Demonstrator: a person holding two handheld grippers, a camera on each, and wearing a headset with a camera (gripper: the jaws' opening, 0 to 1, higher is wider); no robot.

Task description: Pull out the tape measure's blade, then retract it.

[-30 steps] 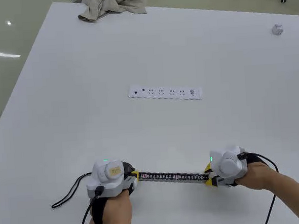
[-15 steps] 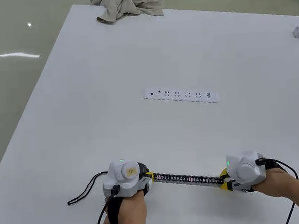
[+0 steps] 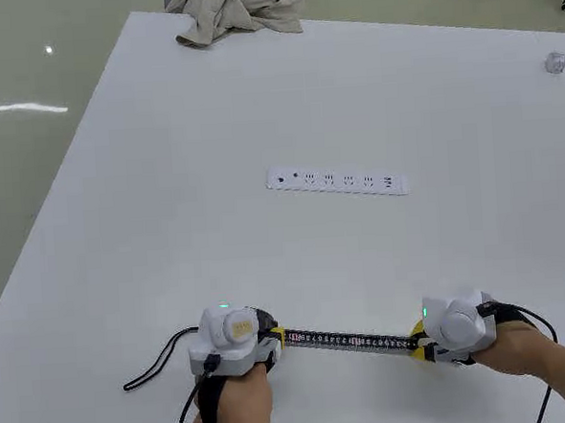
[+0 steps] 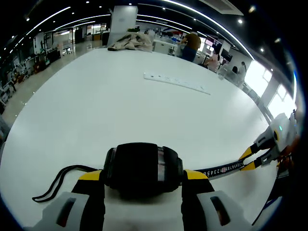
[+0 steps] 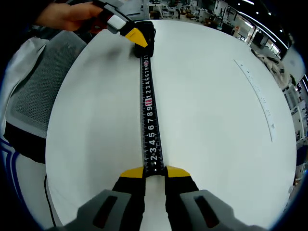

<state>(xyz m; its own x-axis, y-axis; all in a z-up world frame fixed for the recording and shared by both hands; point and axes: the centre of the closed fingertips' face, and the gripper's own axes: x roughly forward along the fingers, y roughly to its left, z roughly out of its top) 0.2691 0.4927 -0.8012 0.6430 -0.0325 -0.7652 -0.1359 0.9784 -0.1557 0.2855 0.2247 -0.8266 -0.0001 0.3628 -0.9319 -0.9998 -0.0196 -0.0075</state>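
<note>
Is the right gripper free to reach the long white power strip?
Probably not: the right gripper is shut on the black tape-measure blade, stretched from the black case in the left gripper. The white table toward the white power strip looks open.

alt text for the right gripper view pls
The right gripper pinches the tip of a black tape measure blade, which stretches across the white table to the tape measure case held by the left gripper. A white power strip lies at the view's right.

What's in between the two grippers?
The tape's blade, stretched from the case in the left gripper to the right gripper, over bare table. The head view shows it.
</note>
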